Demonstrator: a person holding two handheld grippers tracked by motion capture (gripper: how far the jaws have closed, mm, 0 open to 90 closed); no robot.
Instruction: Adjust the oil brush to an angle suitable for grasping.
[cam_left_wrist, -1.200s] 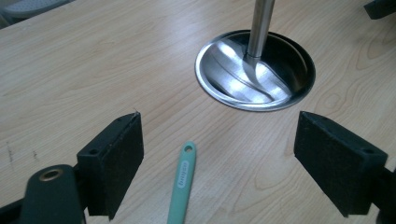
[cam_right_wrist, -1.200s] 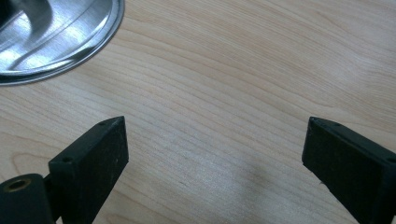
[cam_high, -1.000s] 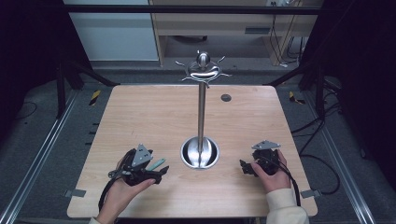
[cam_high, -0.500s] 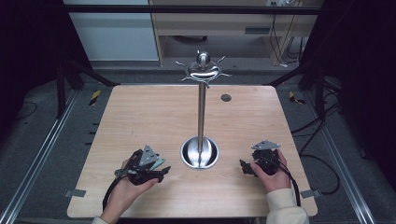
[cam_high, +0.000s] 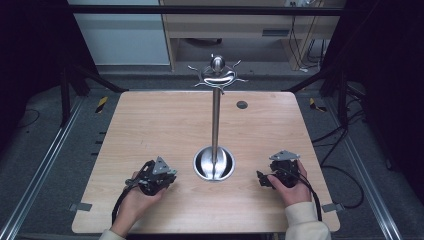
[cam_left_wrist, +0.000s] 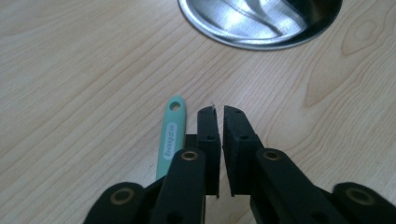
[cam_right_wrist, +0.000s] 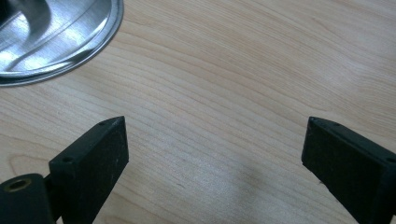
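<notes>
- Left gripper (cam_left_wrist: 220, 113): jaws have just closed almost together, with nothing seen between them.
- Mint-green handle (cam_left_wrist: 171, 140): lies flat on the table (cam_left_wrist: 70, 70), beside one jaw and outside the grip. A lift now would likely leave it behind.
- Right gripper (cam_right_wrist: 215, 135): wide, empty.

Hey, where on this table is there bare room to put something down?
The far half of the table is bare on both sides of the stand's pole, apart from a small dark disc. The near edge between the two hands is free too. It is crowded around the stand's base, flanked by the left hand-held gripper, with a green handle beside it, and the right hand-held gripper.
</notes>
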